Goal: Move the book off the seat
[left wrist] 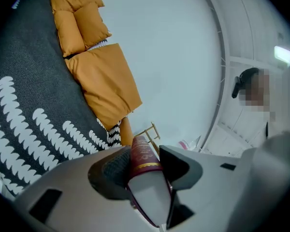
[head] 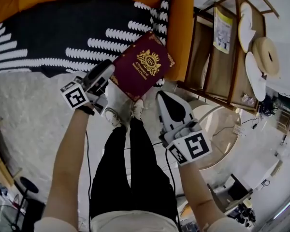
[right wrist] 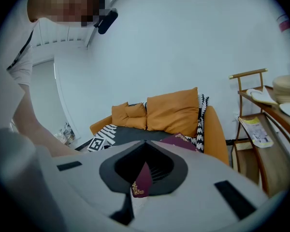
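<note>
Nearest stand the person's legs in black trousers (head: 130, 178) on a pale grey floor (head: 34, 115). Just beyond them both arms reach forward. The left gripper (head: 108, 71) is clamped on the near-left edge of a maroon hardback book (head: 144, 64) with a gold crest on its cover; in the left gripper view the spine end sits pinched between the two pads. The right gripper (head: 160, 96) is closed on the book's near-right edge (only a maroon corner with gold trim shows between its jaws). The book is held cover up in the air, over the front edge of the seat near its right end. Beyond it lies an orange fabric sofa (head: 179, 28) spread with a black blanket with white leaf patterns (head: 63, 28), and orange cushions (right wrist: 171, 112) lean against the far back. To the right stands a wooden shelf rack (head: 222, 66).
</note>
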Available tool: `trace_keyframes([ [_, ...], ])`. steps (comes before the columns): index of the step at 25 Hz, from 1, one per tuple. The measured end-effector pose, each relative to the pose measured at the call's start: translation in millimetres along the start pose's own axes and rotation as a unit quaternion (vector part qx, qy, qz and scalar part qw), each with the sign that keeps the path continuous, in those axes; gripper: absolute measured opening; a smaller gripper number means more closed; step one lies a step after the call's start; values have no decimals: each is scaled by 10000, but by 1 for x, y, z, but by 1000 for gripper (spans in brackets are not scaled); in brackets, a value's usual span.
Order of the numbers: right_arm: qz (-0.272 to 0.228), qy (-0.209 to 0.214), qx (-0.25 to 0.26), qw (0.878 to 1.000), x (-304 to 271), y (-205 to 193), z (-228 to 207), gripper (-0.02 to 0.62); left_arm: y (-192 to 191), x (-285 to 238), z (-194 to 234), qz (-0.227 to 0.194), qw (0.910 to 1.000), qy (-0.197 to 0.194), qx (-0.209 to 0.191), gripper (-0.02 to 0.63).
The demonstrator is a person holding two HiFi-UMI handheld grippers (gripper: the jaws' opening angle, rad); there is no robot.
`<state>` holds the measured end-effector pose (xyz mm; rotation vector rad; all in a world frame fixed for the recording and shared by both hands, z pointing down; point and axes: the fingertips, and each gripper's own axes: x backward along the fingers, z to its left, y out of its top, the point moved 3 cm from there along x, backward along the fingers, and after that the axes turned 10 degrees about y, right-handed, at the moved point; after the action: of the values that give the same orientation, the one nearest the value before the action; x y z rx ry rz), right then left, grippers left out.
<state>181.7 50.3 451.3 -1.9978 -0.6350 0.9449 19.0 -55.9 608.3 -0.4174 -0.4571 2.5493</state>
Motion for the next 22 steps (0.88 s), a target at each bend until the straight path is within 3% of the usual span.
trace_keyframes([
  [16,-388,-1005,-56,9942,87,11,15,21,5,-29,-89,122,9951,-981,-82,195],
  [19,-405,-1244,-135,9913,102,0,19,21,-12,-31,-88,231,9936,-1099,138,195],
  [22,-491,-1490,-160,9875,142,2,19,21,-34,-37,-117,339,9915,-1229,245,193],
])
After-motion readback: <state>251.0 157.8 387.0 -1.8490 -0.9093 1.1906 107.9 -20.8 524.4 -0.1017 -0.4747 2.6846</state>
